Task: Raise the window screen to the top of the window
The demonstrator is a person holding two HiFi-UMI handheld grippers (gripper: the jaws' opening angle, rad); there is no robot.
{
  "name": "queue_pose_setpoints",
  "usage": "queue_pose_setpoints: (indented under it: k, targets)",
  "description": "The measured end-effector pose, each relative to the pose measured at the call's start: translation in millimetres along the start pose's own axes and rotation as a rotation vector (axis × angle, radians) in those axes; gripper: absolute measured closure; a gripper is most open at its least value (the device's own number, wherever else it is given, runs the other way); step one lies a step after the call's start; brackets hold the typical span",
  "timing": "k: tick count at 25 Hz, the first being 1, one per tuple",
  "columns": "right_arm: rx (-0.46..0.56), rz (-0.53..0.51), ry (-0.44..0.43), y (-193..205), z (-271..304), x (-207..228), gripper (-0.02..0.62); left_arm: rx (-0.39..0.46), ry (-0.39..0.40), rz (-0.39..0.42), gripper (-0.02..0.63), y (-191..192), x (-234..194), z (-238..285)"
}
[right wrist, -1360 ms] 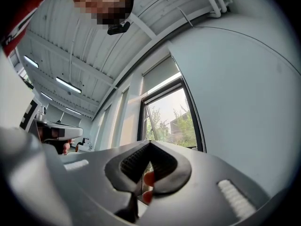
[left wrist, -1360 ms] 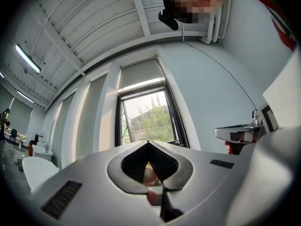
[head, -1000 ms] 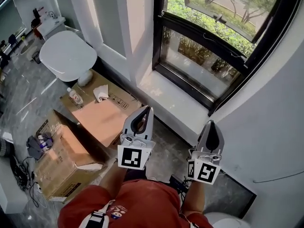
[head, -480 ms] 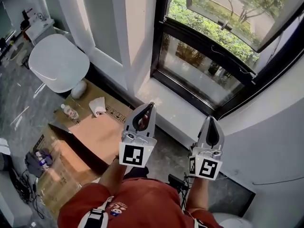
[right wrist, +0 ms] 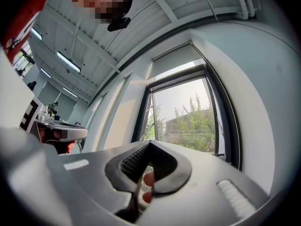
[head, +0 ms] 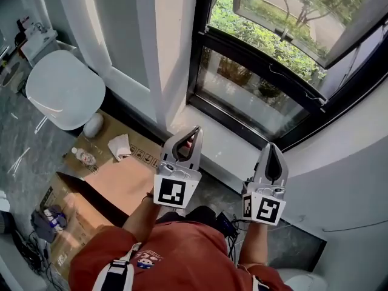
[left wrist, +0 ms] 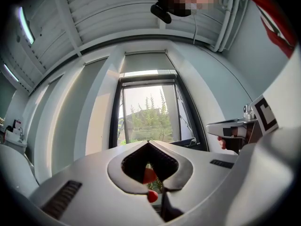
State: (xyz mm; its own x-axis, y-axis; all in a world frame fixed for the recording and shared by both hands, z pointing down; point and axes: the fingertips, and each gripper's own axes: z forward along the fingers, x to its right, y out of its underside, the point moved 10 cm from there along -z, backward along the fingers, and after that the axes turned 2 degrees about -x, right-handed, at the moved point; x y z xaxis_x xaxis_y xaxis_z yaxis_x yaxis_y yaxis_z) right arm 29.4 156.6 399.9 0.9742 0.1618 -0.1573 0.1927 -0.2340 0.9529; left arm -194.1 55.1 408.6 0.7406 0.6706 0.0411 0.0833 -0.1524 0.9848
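While held forward side by side, left gripper (head: 196, 130) closed, empty, right gripper (head: 271, 146) likewise, both seemingly tilted toward window (head: 254, 96).

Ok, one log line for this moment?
phase: facing window | left gripper: shut, empty | right gripper: shut, empty | contact: none

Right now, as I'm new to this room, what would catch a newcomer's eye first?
The black-framed window, bright with greenery, fills the upper right. Below it the left gripper and right gripper point toward it, both shut and empty. A cardboard box lies on the floor at lower left.
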Motion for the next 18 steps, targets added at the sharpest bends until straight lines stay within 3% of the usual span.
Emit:
queue_pose_setpoints:
  k: [7, 18]
  targets:
    - [-0.023, 0.031, 0.068, 22, 25, 30, 0.586, -0.036, 0.061, 0.027, 0.601, 13, 2, 55]
    - [-0.03, 0.044, 0.106, 61, 106, 85, 0.586, -0.057, 0.08, 0.041, 0.6, 34, -1, 165]
